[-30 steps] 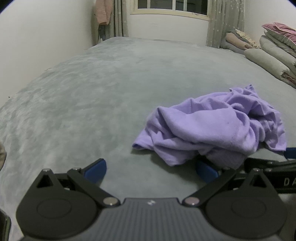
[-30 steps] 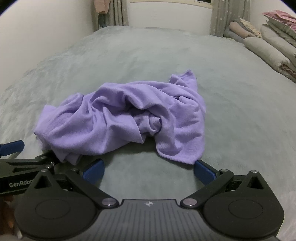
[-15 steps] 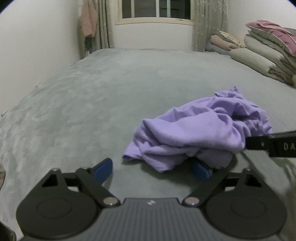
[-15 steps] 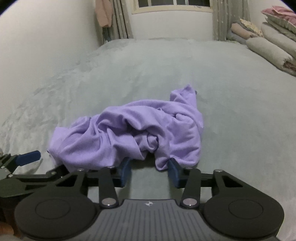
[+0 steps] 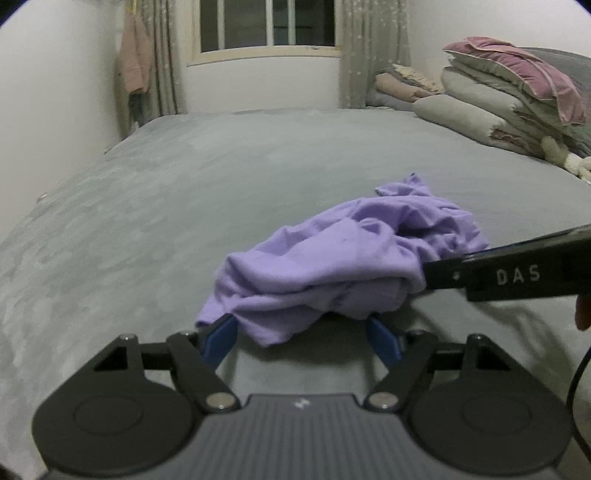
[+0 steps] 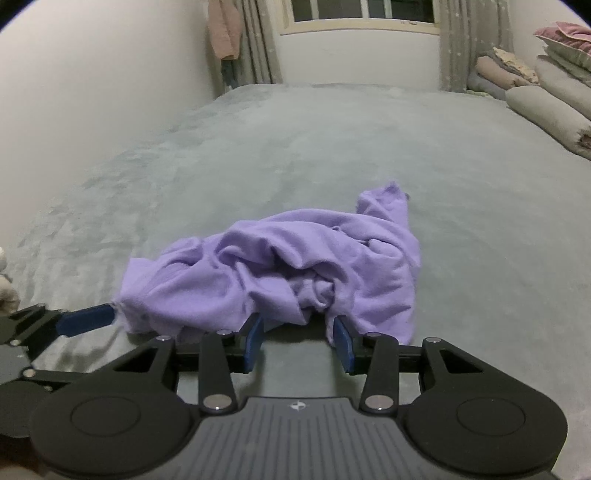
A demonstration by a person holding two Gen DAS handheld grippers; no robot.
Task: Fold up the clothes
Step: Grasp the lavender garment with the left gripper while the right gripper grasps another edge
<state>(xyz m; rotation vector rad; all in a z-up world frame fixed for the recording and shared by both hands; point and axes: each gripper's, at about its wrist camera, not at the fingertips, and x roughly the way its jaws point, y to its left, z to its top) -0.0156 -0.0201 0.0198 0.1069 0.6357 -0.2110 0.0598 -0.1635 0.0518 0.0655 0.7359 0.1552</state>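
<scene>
A crumpled purple garment (image 5: 343,266) lies on the grey bedspread (image 5: 184,206). My left gripper (image 5: 303,341) is at its near left edge with its jaws closing. A hanging fold sits between the blue fingers (image 5: 221,339), which stand wide apart and do not press on it. My right gripper (image 6: 299,338) has its jaws narrowed on a bunched fold at the near edge of the garment (image 6: 280,273), and the cloth hides the tips. In the left wrist view the right gripper's black body (image 5: 517,277) reaches into the cloth from the right. The right wrist view shows a left finger (image 6: 85,319) touching the garment's left corner.
Folded quilts and pillows (image 5: 509,107) are stacked along the bed's far right side. A window (image 5: 266,26) with curtains is at the back, and a pink garment (image 5: 135,62) hangs in the left corner. A white wall (image 6: 92,92) borders the bed on the left.
The right jaws went from wide open to narrow on the garment's near edge. The left gripper moved in to the left corner with its jaws narrowing. Both views tipped upward.
</scene>
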